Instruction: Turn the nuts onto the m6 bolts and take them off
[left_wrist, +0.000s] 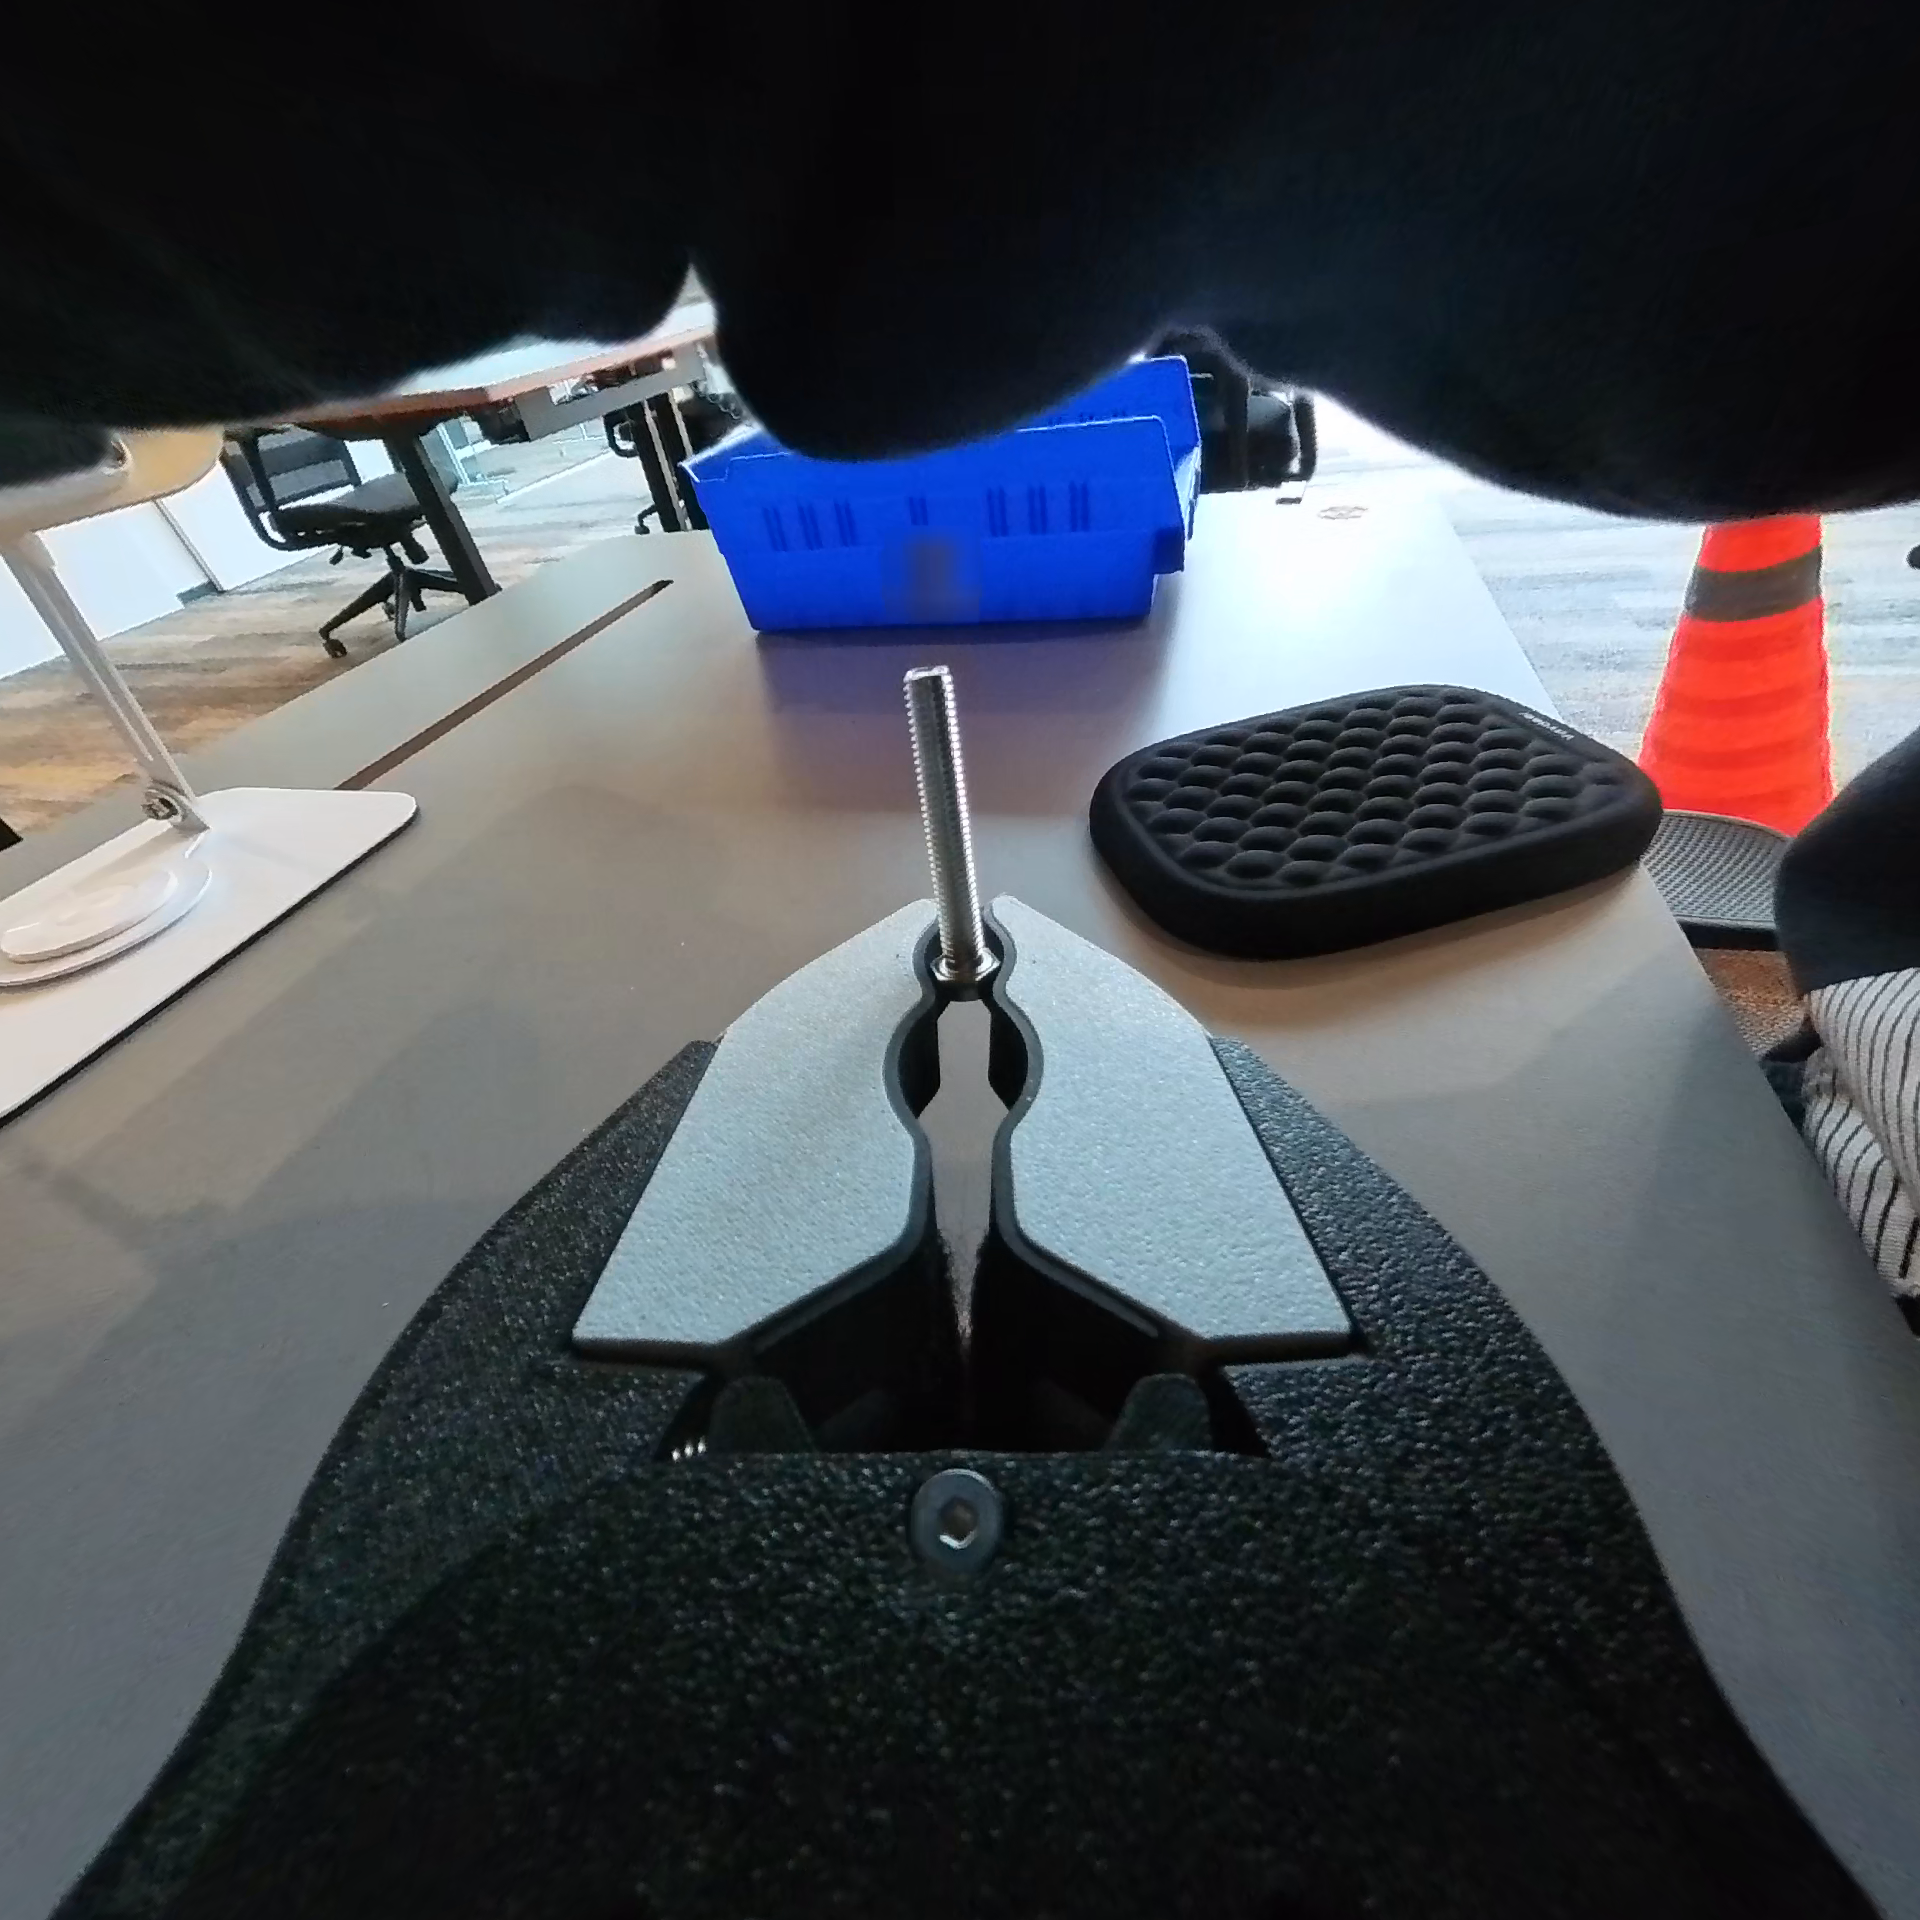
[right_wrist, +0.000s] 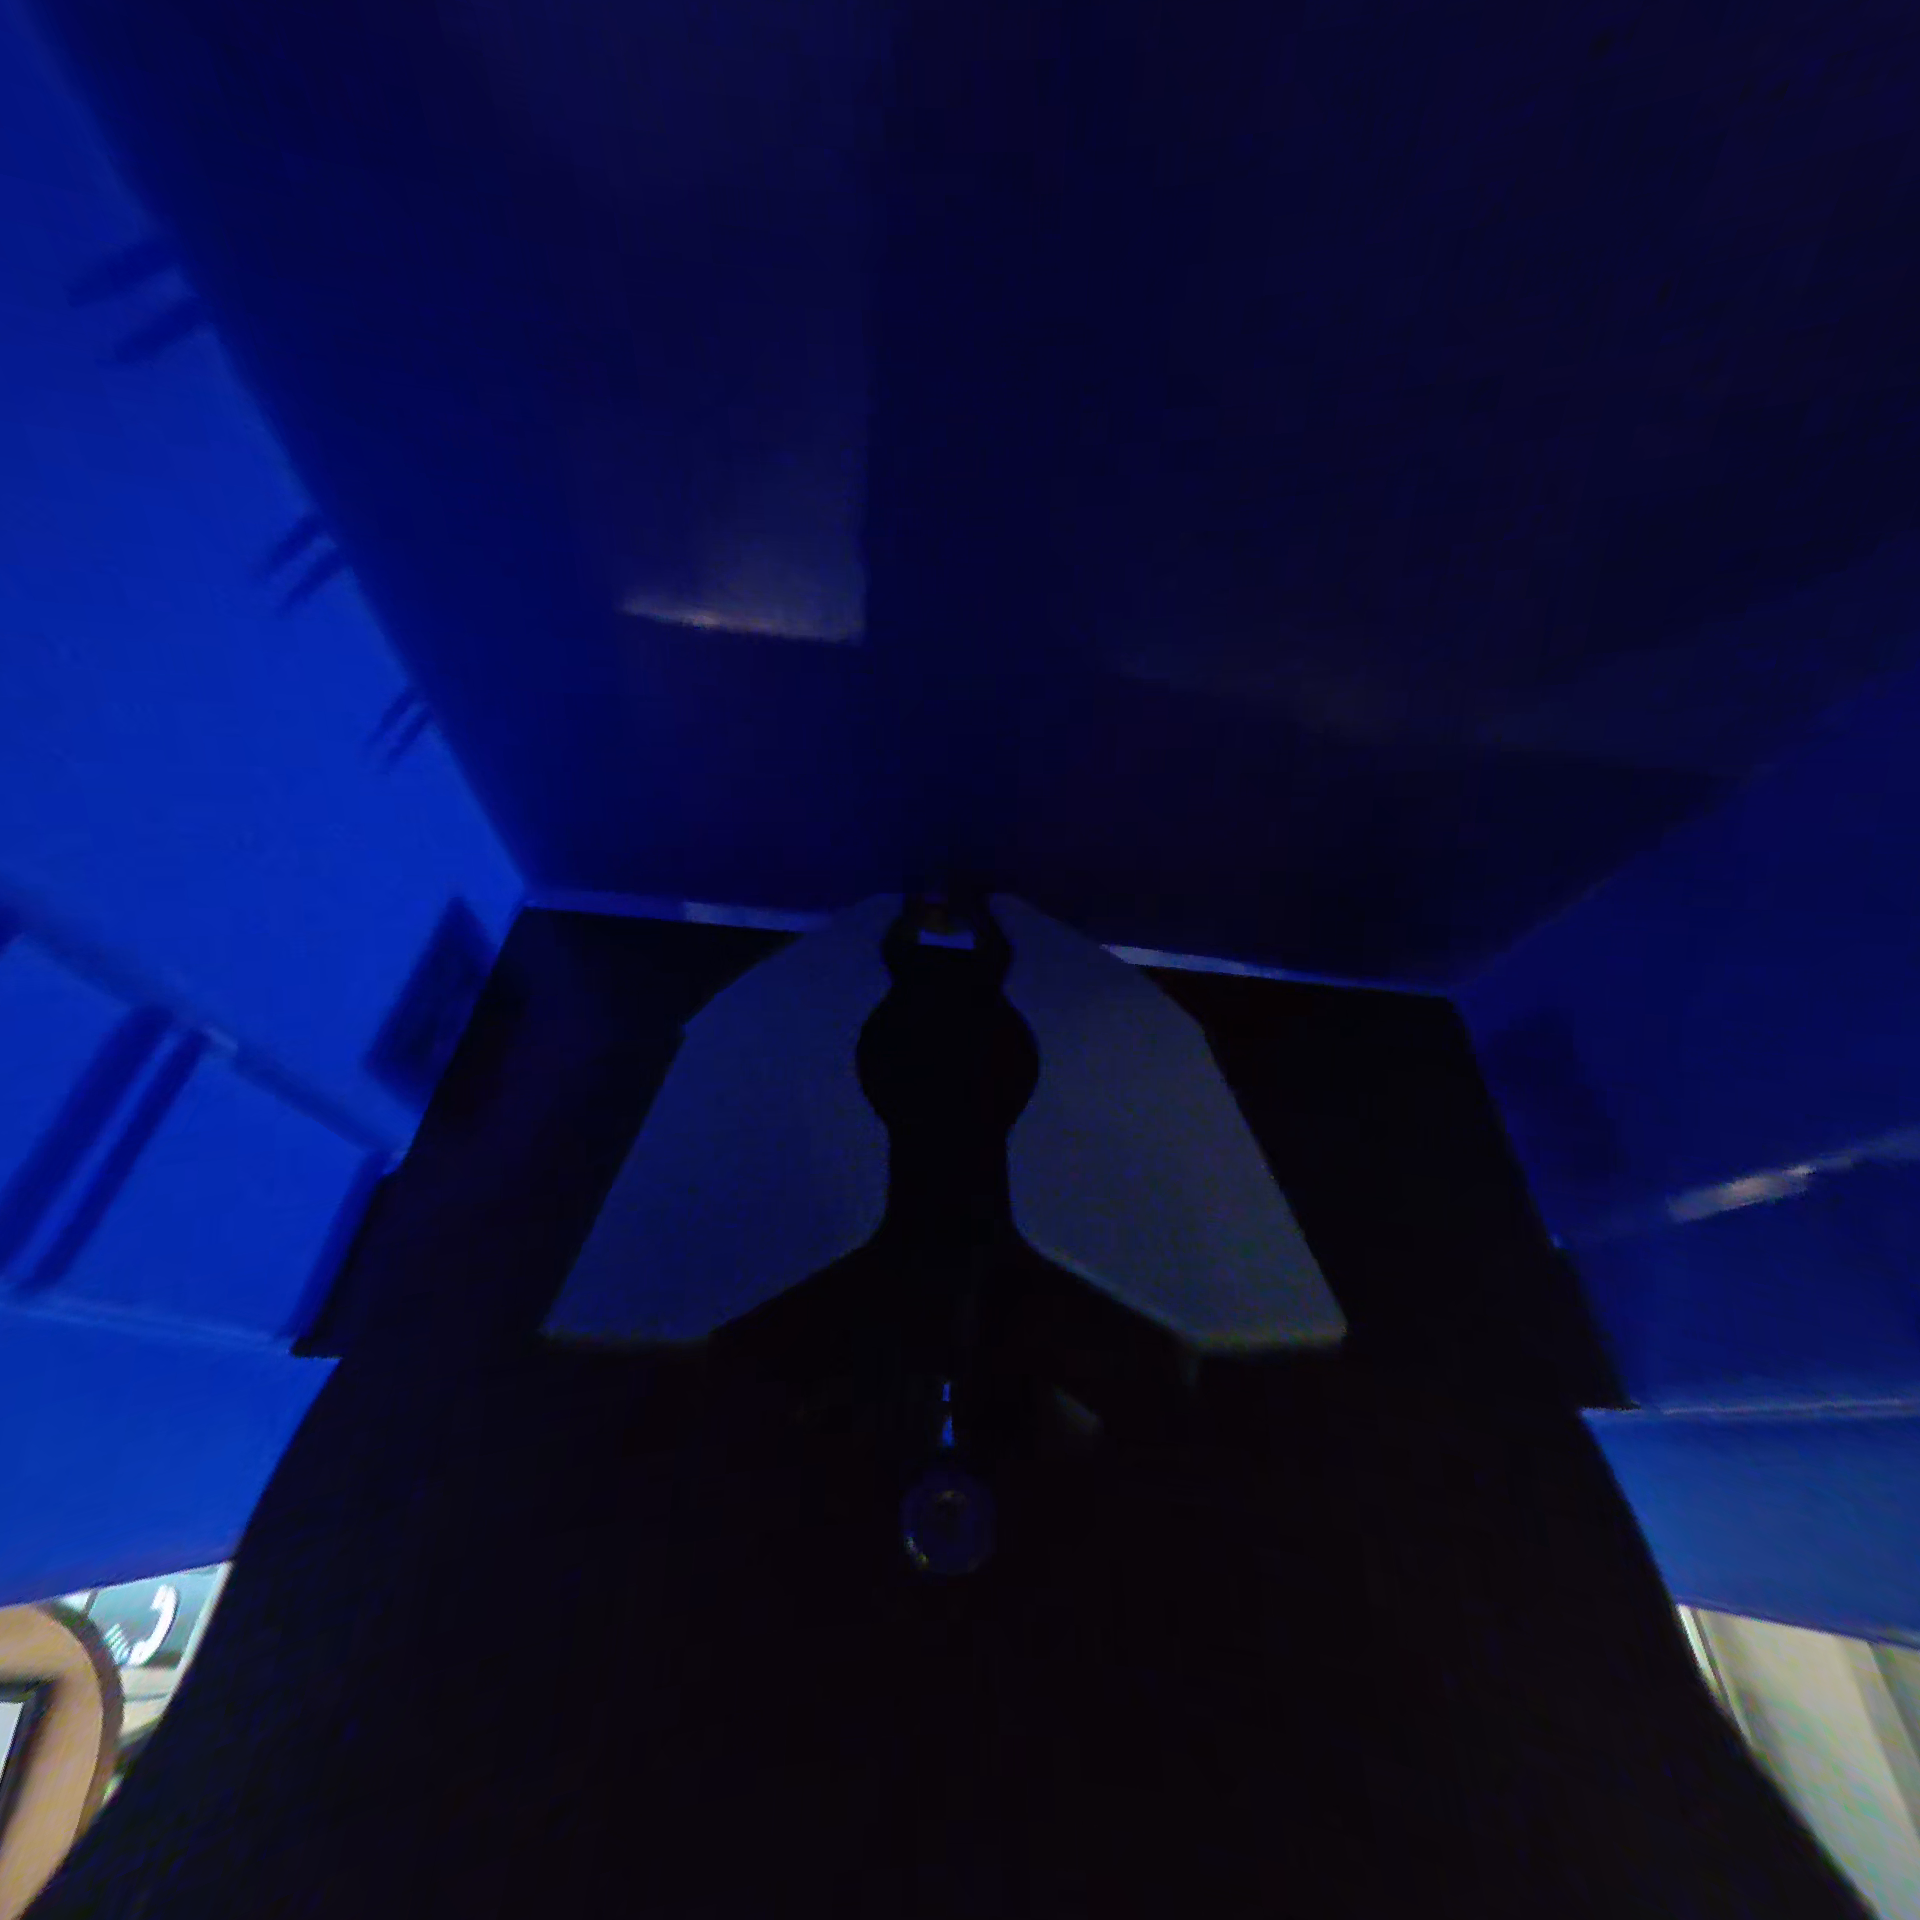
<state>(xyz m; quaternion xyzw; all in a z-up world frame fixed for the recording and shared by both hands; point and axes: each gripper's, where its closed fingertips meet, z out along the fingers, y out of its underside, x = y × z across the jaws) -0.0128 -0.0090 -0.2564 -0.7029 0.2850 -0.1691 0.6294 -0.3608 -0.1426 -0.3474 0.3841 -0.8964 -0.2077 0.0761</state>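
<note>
Above grey desk (left_wrist: 520, 1039), left gripper (left_wrist: 961, 951) clamps upright bolt (left_wrist: 940, 810); right gripper (right_wrist: 945, 920) (inside blue bin (right_wrist: 208, 727)) unreadable.

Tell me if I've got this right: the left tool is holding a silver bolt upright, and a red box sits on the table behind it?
Not quite. The box is blue, not red, as the left wrist view shows. The rest holds: the left tool grips the silver bolt upright, with the box on the table behind it.

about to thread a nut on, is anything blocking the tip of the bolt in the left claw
Nothing visible. The bolt, held by its head in the left claw, points out over bare table; the blue bin lies beyond its tip.
</note>
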